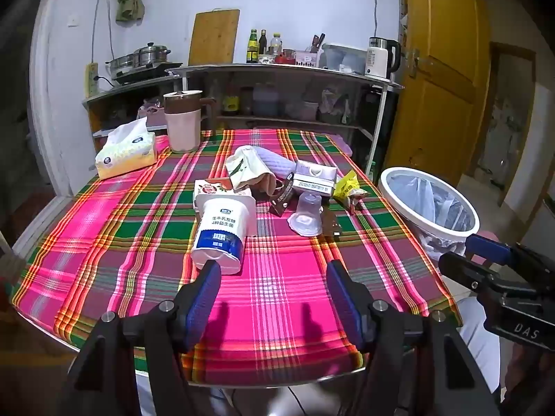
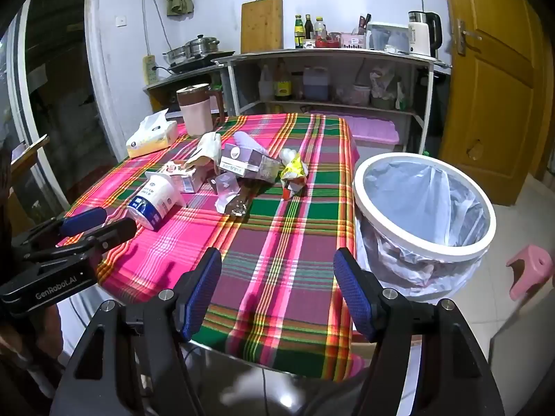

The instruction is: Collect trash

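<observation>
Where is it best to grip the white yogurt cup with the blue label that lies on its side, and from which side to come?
Grip the yogurt cup across its round body near the blue band. It lies tipped with its base toward the left hand-held gripper, whose jaws are open, so probably come from the near table edge, one finger on each flank.

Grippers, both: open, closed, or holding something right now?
Left gripper: open, empty, just short of the yogurt cup.
Right gripper: open, empty, above the table's near edge.
</observation>
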The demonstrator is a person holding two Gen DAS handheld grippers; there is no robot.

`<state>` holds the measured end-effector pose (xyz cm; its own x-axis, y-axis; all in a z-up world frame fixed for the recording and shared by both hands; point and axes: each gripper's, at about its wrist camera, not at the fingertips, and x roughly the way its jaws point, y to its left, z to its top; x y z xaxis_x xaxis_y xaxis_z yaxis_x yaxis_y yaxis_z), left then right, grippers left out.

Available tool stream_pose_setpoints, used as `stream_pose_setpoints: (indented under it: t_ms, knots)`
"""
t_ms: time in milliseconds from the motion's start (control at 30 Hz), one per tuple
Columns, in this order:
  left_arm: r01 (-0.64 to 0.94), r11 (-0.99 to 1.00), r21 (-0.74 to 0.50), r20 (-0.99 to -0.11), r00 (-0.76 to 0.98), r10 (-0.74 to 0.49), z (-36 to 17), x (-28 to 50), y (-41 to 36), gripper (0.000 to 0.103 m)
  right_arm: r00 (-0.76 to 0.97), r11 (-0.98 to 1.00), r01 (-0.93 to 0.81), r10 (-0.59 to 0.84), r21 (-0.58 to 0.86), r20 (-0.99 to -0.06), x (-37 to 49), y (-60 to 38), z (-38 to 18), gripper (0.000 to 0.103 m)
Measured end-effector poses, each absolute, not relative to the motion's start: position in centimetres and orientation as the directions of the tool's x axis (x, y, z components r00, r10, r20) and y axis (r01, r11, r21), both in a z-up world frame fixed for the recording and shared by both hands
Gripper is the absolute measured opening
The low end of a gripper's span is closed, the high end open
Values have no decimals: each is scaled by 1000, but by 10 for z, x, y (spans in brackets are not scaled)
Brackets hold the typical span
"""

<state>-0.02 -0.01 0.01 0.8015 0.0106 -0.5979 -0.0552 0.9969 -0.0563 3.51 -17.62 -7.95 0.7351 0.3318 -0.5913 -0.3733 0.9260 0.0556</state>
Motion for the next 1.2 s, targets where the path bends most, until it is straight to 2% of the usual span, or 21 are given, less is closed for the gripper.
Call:
stream_pose_setpoints:
  t_ms: [1200]
  knots:
    - [-50,996,-67,-596,803,0,3,-3,-1,63,738,927,-372,321,39,-593,36,-173,-82,68]
